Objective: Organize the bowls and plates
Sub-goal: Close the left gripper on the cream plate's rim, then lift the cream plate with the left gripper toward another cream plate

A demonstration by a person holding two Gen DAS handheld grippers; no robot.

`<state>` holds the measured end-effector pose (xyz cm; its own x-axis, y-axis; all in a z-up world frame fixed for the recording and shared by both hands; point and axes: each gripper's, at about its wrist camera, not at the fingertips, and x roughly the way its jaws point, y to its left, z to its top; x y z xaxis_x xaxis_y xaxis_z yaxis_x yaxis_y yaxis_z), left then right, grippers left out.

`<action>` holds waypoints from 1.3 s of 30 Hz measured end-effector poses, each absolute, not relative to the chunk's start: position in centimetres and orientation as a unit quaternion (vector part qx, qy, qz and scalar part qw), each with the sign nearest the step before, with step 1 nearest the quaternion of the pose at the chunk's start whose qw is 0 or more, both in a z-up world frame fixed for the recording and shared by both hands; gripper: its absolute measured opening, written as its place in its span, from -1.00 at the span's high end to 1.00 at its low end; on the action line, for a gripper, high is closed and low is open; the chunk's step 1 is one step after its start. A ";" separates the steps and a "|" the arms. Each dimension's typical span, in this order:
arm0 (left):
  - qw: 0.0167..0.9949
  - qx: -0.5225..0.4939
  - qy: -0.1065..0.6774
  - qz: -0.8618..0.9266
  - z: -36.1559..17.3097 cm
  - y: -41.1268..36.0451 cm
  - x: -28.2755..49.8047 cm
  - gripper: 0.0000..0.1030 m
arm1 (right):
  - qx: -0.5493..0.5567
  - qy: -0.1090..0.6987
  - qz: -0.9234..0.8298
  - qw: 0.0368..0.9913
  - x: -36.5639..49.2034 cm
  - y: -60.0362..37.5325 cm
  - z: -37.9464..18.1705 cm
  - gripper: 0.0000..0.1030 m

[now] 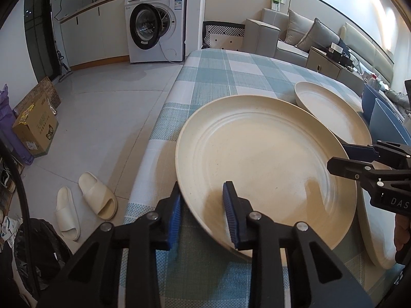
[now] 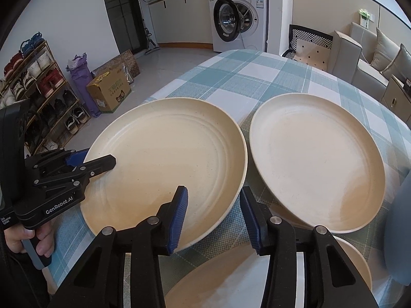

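Observation:
A large cream plate (image 1: 262,159) (image 2: 164,154) lies near the left edge of the checked tablecloth (image 1: 218,77). My left gripper (image 1: 203,213) (image 2: 90,161) is shut on the plate's near-left rim, one blue pad inside the plate and one outside. My right gripper (image 2: 214,213) (image 1: 344,159) is shut on the opposite rim of the same plate. A second cream plate (image 2: 316,159) (image 1: 326,102) sits just to its right, rims nearly touching. A third cream plate (image 2: 231,282) lies under my right gripper.
Blue bowls (image 1: 385,118) stand at the table's right side. The table drops off on the left to a tiled floor with slippers (image 1: 84,202) and a cardboard box (image 2: 110,92). A shoe rack (image 2: 38,84), washing machine (image 2: 239,18) and sofa (image 1: 295,33) stand further off.

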<state>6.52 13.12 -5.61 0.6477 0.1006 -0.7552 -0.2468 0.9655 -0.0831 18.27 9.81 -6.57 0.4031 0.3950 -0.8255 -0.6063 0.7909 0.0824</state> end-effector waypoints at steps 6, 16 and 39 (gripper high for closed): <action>0.905 -0.093 0.403 0.097 -5.3 13.3 6.3 0.43 | -0.120 0.450 0.303 0.831 18.0 9.9 -6.3 0.15; 0.909 -0.098 0.393 0.099 -4.6 13.4 5.9 0.43 | -0.126 0.434 0.310 0.837 17.6 9.9 -5.6 0.15; 0.928 -0.077 0.353 0.094 -1.0 11.7 4.3 0.43 | -0.127 0.394 0.307 0.857 14.9 8.3 -1.7 0.15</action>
<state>4.32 11.75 -1.02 0.7328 0.1203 -0.6697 -0.2298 0.9702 -0.0771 14.93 8.29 -1.68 0.5021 0.4261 -0.7526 -0.6257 0.7797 0.0240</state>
